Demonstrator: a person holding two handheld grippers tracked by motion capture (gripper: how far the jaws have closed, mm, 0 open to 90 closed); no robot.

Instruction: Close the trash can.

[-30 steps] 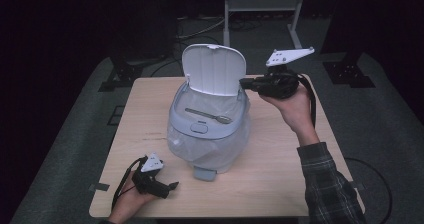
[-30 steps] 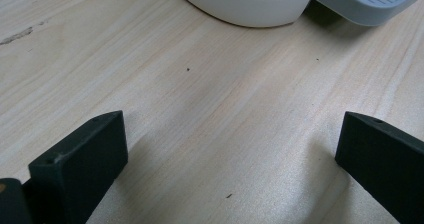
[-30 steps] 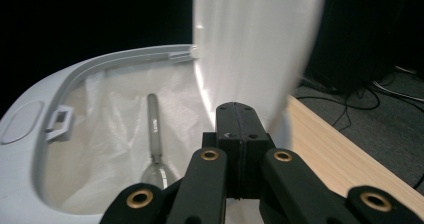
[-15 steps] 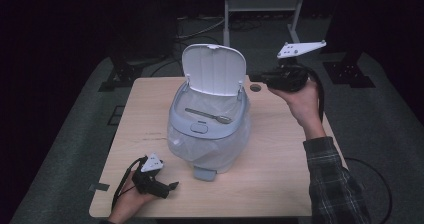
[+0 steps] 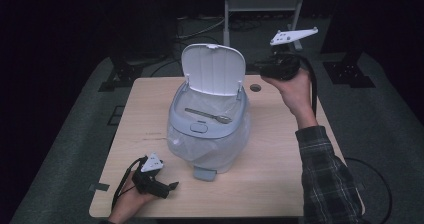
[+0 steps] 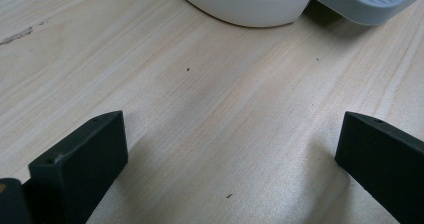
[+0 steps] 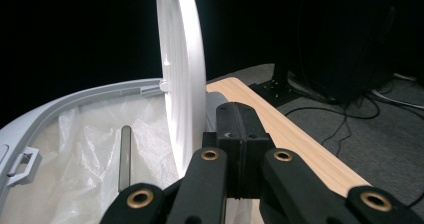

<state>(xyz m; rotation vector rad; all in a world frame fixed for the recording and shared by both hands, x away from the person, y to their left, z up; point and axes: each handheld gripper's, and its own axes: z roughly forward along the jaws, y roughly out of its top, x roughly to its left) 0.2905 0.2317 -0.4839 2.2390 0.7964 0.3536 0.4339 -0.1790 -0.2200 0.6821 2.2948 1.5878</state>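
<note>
Pedal bin (image 5: pixel 207 134) stands mid-table on the light wood table (image 5: pixel 280 174), grain w/ a few dark specks & a scuff. Bin body pale grey plastic, rounded, w/ a clear crinkly liner bag (image 5: pixel 200 151) showing through. White domed lid (image 5: pixel 214 69) is up, about vertical, hinged at the far rim; seen edge-on in the right gripper view (image 7: pixel 182 69), smooth & thin. A long metal spoon (image 5: pixel 207 115) lies across the bin mouth, bowl end toward the person's right; in the right gripper view it's a blurry grey strip (image 7: pixel 125 156) over the bag. Grey ribbed foot pedal (image 5: pixel 205 173) sticks out at the near base; also at top right of the left gripper view (image 6: pixel 365 1), beside the bin's curved white base (image 6: pixel 250 4).

Right gripper (image 5: pixel 265 68) is held up off the table, just right of the lid's edge, jaws pressed together, nothing between them; its black jaw tips (image 7: pixel 240 149) sit close beside the lid, can't tell if touching. Grey plate & cable on top.

Left gripper (image 5: pixel 170 186) rests on the table near the front-left corner, well apart from the bin, jaws spread wide & empty; bare wood between them (image 6: pixel 230 154).

Round cable hole (image 5: pixel 255 88) in the tabletop behind the bin. Beyond: dark floor, cables, a metal stand (image 5: pixel 260 4).
</note>
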